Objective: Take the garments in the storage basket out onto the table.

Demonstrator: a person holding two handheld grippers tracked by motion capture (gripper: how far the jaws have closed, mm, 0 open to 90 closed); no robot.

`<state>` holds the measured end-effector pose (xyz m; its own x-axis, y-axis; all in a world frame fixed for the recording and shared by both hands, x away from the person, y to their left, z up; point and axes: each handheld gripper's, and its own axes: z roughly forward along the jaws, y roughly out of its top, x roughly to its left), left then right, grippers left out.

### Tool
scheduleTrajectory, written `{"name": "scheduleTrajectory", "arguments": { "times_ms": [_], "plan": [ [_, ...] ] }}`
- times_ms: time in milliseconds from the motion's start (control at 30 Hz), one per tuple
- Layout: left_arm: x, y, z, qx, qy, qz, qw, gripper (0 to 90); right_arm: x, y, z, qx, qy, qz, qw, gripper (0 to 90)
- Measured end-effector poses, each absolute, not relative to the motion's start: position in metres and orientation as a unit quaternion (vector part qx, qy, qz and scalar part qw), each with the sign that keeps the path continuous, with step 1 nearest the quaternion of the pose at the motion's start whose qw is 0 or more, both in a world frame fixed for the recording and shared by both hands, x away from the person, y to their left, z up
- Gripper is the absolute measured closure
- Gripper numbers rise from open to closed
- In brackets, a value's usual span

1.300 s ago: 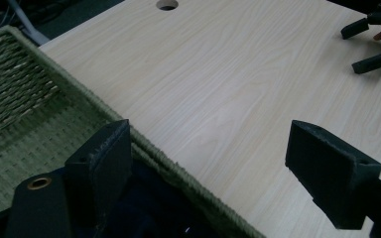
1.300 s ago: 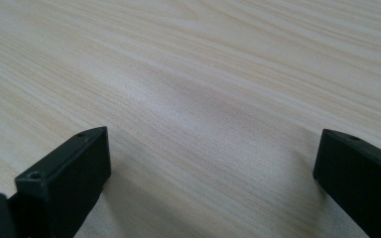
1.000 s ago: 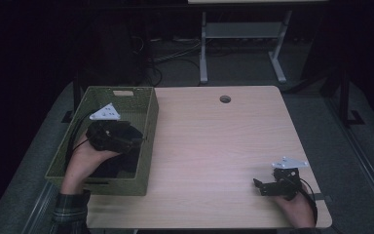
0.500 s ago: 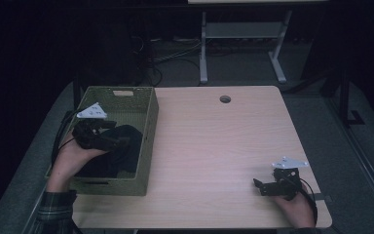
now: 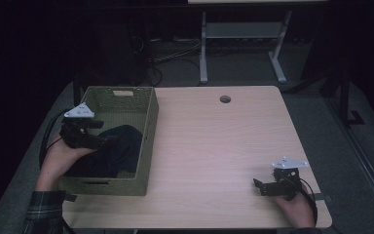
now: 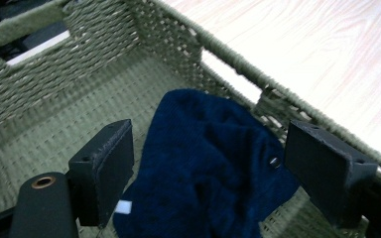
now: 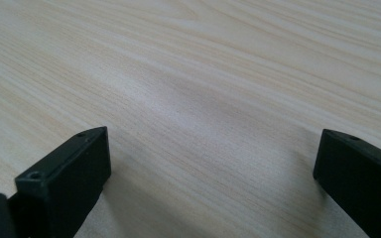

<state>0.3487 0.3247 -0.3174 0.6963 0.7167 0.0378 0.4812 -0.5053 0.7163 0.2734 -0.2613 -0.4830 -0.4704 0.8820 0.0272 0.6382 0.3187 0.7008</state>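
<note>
Since the earlier frame my left claw [image 6: 206,168] has drawn back, spread, over a crumpled dark-blue cloth [image 6: 208,163] in the basket [image 5: 148,141]; right claw [image 7: 213,183] spread.

The left claw [image 5: 108,140] has drawn back toward the basket's [image 5: 148,127] left wall, off the cloth [image 5: 121,146]

Dark blue cloth [image 6: 213,163] lies crumpled in green woven basket [image 5: 148,131] — table's left.
</note>
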Motion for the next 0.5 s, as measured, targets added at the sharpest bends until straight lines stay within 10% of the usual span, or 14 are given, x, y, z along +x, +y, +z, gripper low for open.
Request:
{"name": "scheduleTrajectory", "arguments": {
  "times_ms": [500],
  "plan": [
    [0.36,0.337,-0.34,0.859,0.374,0.147,0.318,23.9,0.273,-0.261,-0.483,0.48,0.791,0.331,0.185,1.0]
  ]
}}
